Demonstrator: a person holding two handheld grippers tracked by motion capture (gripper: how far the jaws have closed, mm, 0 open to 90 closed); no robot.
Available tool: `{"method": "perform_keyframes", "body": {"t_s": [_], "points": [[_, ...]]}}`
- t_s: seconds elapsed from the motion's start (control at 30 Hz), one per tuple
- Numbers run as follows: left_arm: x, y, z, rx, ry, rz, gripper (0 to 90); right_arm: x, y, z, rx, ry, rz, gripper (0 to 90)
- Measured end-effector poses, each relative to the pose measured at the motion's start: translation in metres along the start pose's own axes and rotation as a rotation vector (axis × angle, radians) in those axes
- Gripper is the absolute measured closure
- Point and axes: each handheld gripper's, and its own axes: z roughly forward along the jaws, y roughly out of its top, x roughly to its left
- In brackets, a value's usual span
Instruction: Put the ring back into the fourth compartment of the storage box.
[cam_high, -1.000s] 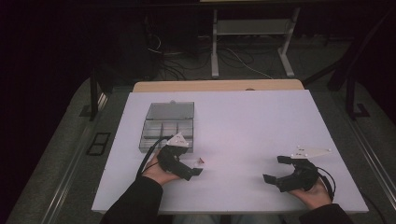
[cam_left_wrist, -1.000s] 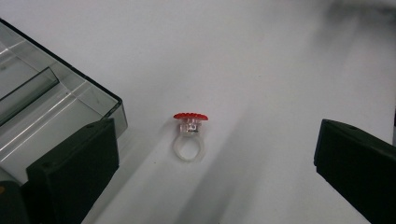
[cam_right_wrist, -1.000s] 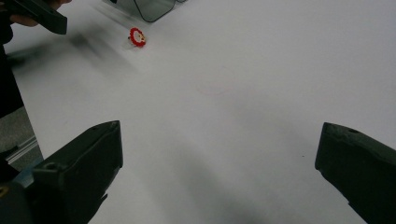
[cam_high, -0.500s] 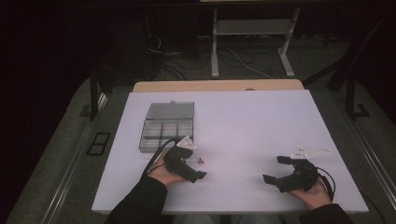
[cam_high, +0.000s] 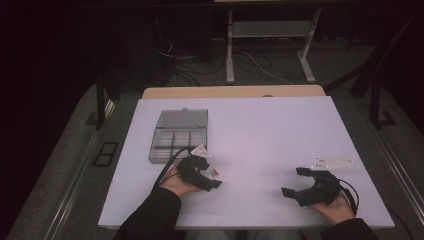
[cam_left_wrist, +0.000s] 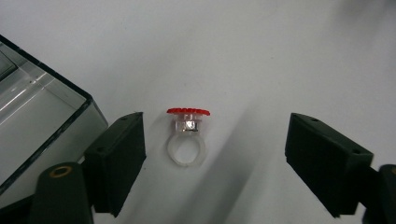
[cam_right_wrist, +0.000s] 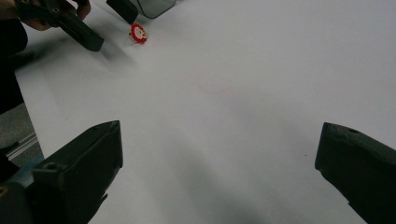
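Left gripper view: the red-topped ring (cam_left_wrist: 187, 136) is seen between the wide-open, empty left gripper (cam_left_wrist: 212, 154) jaws, nearer the left-hand one.

A white counter (cam_high: 280, 130) fills the middle of the frame, with a strip of pale wood (cam_high: 235, 92) along its far edge. Grey carpeted floor (cam_high: 65, 170) surrounds it, and the top of the frame falls into darkness. At upper centre stand a light metal frame's legs (cam_high: 230, 47) among loose cables (cam_high: 255, 62).
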Motion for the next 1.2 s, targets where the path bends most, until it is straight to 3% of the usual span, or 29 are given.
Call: {"method": "perform_keyframes", "body": {"t_s": [0.23, 0.97, 1.2], "points": [[0.002, 0.0, 0.002, -0.009, 0.006, 0.01, 31.1, 0.0, 0.0, 0.0, 0.0, 0.001, -0.005, 0.3], [0.008, 0.0, 0.011, -0.021, 0.033, 0.039, 50.4, 0.0, 0.0, 0.001, 0.005, 0.005, 0.001, 0.3], [0.012, 0.0, 0.011, -0.032, 0.04, 0.026, 58.9, 0.0, 0.0, 0.001, 0.006, 0.004, -0.002, 0.3]]}}
